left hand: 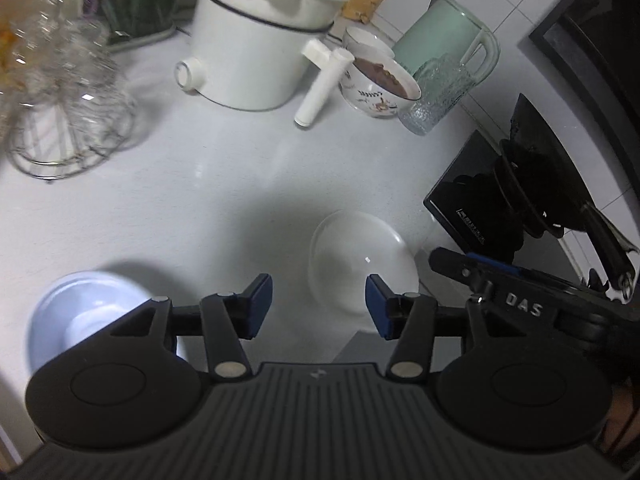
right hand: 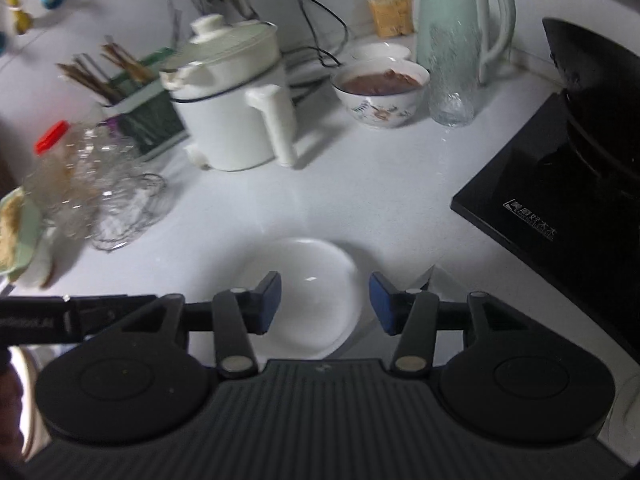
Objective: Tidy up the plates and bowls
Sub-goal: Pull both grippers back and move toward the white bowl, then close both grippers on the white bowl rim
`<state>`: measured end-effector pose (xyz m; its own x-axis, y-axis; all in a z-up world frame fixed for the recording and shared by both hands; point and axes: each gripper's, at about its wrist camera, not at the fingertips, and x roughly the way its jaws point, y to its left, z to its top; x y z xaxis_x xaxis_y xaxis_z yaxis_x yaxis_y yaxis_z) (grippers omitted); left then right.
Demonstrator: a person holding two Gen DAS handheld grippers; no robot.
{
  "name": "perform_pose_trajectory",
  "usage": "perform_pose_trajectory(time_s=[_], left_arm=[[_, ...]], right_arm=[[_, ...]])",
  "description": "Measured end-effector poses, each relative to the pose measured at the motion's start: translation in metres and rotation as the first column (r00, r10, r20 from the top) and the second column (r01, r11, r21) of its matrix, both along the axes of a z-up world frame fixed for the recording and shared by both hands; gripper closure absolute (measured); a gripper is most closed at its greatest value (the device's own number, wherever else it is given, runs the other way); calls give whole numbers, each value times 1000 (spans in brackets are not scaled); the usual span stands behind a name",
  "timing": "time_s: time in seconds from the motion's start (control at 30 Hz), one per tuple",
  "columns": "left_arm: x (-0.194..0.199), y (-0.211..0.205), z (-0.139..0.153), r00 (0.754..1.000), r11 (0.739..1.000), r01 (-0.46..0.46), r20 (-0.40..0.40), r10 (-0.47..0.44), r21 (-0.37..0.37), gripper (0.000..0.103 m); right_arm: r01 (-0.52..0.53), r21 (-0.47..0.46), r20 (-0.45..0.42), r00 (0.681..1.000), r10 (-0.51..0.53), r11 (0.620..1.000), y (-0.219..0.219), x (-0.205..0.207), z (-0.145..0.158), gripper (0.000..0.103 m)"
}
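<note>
A white deep plate (left hand: 360,256) lies on the white counter (left hand: 224,184), just beyond my left gripper (left hand: 319,306) and a little to its right. That gripper is open with nothing between its blue pads (left hand: 260,304). A pale blue bowl (left hand: 88,308) sits at the near left, partly hidden by the gripper's body. In the right wrist view the same white plate (right hand: 312,280) lies below and beyond my right gripper (right hand: 325,304), which is open and touches nothing. The right gripper's black body (left hand: 520,304) shows at the right edge of the left wrist view.
A white electric pot (right hand: 236,108), a floral bowl of brown food (right hand: 380,92), a glass tumbler (right hand: 452,80) and a green kettle (right hand: 460,20) stand at the back. A black cooktop (right hand: 560,184) with a dark pan is at the right. A wire rack of glasses (right hand: 100,184) stands at the left.
</note>
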<state>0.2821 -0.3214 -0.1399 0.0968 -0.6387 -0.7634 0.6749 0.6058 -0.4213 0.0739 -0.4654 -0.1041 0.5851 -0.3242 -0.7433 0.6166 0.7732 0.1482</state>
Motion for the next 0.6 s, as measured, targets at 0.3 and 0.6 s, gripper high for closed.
perform_pose_trajectory(time_s=[0.3, 0.6], left_arm=[[27, -53, -36, 995, 998, -3, -94, 9, 61, 49], [35, -69, -62, 993, 995, 0, -114, 12, 100, 81]], right_arm=[[18, 75, -39, 999, -15, 997, -49, 18, -30, 54], [13, 216, -99, 995, 9, 976, -48, 23, -58, 75]])
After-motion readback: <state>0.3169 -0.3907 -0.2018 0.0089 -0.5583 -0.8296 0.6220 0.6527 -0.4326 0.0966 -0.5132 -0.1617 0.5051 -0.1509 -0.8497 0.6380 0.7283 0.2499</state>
